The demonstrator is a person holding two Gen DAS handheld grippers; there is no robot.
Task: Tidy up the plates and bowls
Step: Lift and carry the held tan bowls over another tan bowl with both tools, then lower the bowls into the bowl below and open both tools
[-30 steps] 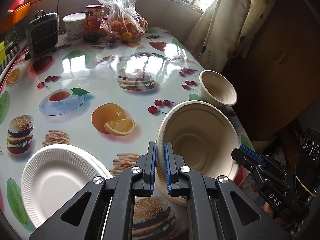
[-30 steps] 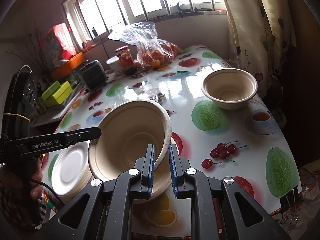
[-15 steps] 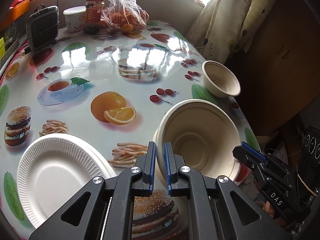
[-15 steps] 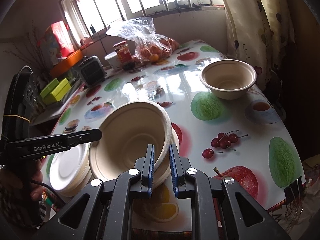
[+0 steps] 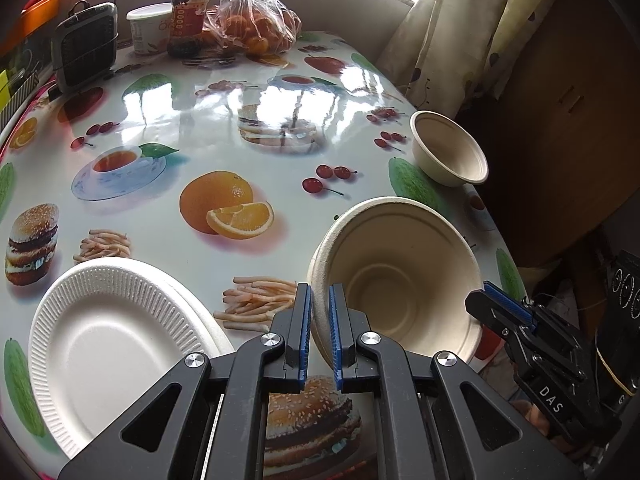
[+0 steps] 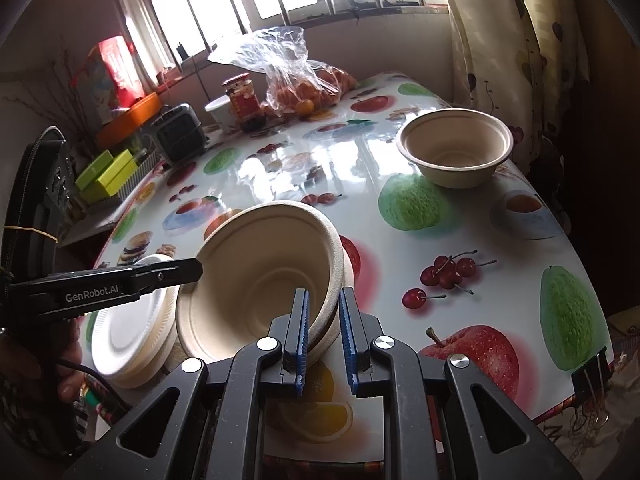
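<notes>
Two nested beige paper bowls are tilted near the table's front edge. My left gripper is shut on their left rim. My right gripper straddles their right rim with its jaws slightly parted, the rim against the left pad. A single beige bowl stands upright at the table's right edge. A stack of white paper plates lies to the left of the held bowls.
The table has a glossy fruit-print cloth. At the back stand a bag of oranges, a jar, a white tub and a small black heater. A curtain hangs at the right.
The nested bowls have come lower and nearer the front edge, beside the plate stack. The right gripper's jaws have parted a little.
</notes>
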